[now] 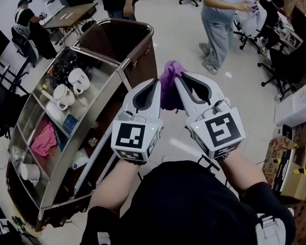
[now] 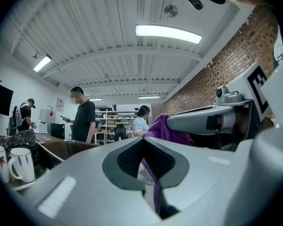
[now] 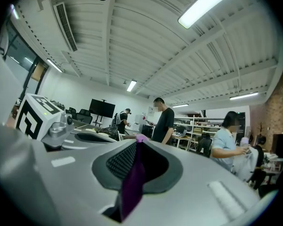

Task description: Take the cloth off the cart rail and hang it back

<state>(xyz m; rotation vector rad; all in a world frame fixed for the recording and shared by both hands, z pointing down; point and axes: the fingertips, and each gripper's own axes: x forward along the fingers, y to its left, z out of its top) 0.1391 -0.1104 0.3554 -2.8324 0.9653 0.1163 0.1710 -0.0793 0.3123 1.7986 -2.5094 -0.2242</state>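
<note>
The purple cloth (image 1: pixel 168 83) is bunched up in the air between my two grippers, to the right of the cart rail (image 1: pixel 123 71) and clear of it. My left gripper (image 1: pixel 154 82) is shut on one part of the cloth; in the left gripper view a purple fold (image 2: pixel 149 174) runs down between its closed jaws (image 2: pixel 144 144). My right gripper (image 1: pixel 179 79) is shut on another part, and in the right gripper view a purple strip (image 3: pixel 133 179) is pinched in its jaws (image 3: pixel 137 143). The right gripper (image 2: pixel 212 122) also shows in the left gripper view, with the cloth (image 2: pixel 164 127) beside it.
The steel service cart (image 1: pixel 99 80) stands at the left with two mugs (image 1: pixel 71 88), a pink rag (image 1: pixel 43 139) on a lower shelf and a brown bin (image 1: pixel 123 39) at its far end. Two people (image 1: pixel 219 19) stand beyond it. Office chairs and cardboard boxes (image 1: pixel 296 106) are at the right.
</note>
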